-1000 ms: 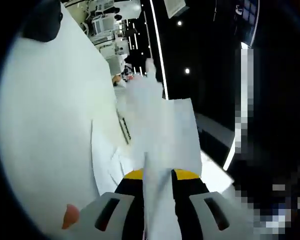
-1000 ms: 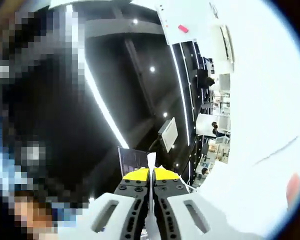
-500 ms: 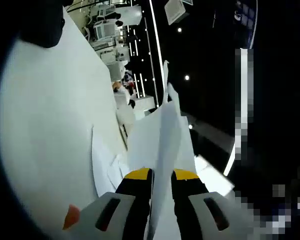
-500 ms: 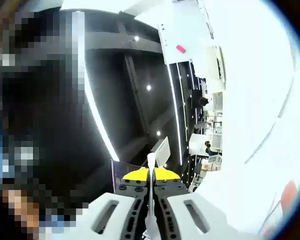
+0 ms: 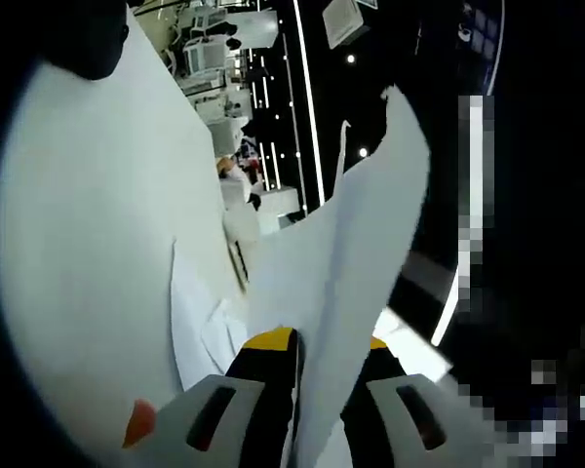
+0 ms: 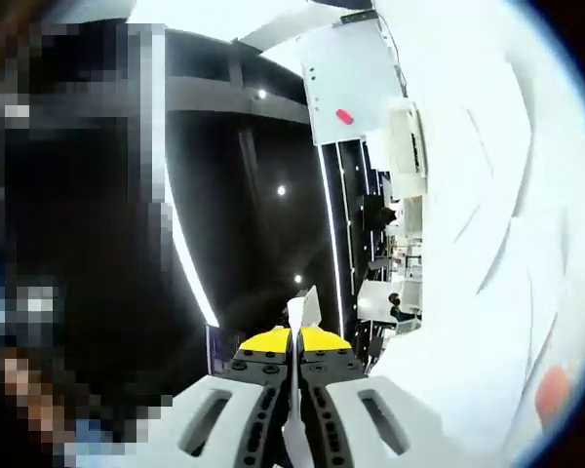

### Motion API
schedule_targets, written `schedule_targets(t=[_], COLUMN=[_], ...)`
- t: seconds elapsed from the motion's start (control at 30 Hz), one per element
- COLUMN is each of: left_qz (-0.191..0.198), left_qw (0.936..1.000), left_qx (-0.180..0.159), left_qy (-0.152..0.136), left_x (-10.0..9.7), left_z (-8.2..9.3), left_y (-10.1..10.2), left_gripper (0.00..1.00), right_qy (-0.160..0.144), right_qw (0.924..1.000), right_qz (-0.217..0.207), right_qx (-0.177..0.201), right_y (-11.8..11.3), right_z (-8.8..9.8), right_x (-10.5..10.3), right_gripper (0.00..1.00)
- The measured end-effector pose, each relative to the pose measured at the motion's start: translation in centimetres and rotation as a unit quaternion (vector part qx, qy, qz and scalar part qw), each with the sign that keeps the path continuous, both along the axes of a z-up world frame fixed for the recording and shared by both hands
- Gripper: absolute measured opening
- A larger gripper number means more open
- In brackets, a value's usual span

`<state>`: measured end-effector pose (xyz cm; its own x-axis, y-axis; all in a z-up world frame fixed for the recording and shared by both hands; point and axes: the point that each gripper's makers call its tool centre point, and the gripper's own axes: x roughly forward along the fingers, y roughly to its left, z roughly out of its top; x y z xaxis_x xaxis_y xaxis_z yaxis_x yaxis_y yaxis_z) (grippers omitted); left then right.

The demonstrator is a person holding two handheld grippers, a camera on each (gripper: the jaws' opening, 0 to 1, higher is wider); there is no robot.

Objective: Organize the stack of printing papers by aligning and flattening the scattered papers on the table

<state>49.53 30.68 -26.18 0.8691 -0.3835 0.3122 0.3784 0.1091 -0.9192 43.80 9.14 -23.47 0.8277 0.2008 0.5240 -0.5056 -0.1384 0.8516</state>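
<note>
In the left gripper view my left gripper (image 5: 317, 343) is shut on a white sheet of paper (image 5: 356, 244) that rises between the yellow-tipped jaws and curls to the upper right. More white papers (image 5: 200, 327) lie overlapping on the white table (image 5: 97, 224) just left of the jaws. In the right gripper view my right gripper (image 6: 294, 338) is shut on the thin edge of a paper (image 6: 297, 310), which pokes up edge-on between the yellow tips. The white table (image 6: 478, 244) with sheets (image 6: 526, 292) on it spreads along the right side.
Both views are rolled sideways. Beyond the table lies a dark room with light strips (image 5: 307, 107) and white equipment (image 5: 210, 58). A white panel (image 6: 346, 83) with a pink mark stands at the table's far end. An orange spot (image 5: 136, 421) lies by the left jaws.
The sheet in my left gripper has swung and curled toward the upper right. The right view has rolled, showing more of the table and its sheets.
</note>
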Motion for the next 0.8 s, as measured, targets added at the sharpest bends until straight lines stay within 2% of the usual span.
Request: schedule_targets(t=[0.13,0.2,0.27,0.57,0.6,0.8], left_qz=[0.001,0.002,0.005,0.007,0.008,0.012], left_qw=[1.0,1.0,1.0,1.0,1.0,0.9999], left_qx=[-0.003,-0.004,-0.004,-0.006,-0.005,0.003], left_qy=[0.001,0.001,0.0,-0.001,0.0,-0.005], left_x=[0.0,0.1,0.1,0.3,0.3,0.4], left_z=[0.0,0.0,0.0,0.3,0.3,0.4], left_y=[-0.1,0.0,0.1,-0.1,0.0,0.0], left_gripper=[0.19,0.19,0.19,0.18,0.18,0.08], right_qy=[0.005,0.008,0.007,0.012,0.013,0.015], right_qw=[0.9997,0.9999,0.9998,0.9999,0.9999,0.9999], right_qz=[-0.024,0.003,-0.011,0.001,0.0,0.001], right_qx=[-0.001,-0.008,-0.013,-0.003,0.007,0.006], right_y=[-0.1,1.0,1.1,1.5,1.3,1.3], right_z=[0.0,-0.1,-0.1,-0.2,-0.2,-0.3], right_x=[-0.1,-0.4,-0.4,-0.7,-0.7,-0.9], right_gripper=[0.0,0.0,0.0,0.0,0.0,0.0])
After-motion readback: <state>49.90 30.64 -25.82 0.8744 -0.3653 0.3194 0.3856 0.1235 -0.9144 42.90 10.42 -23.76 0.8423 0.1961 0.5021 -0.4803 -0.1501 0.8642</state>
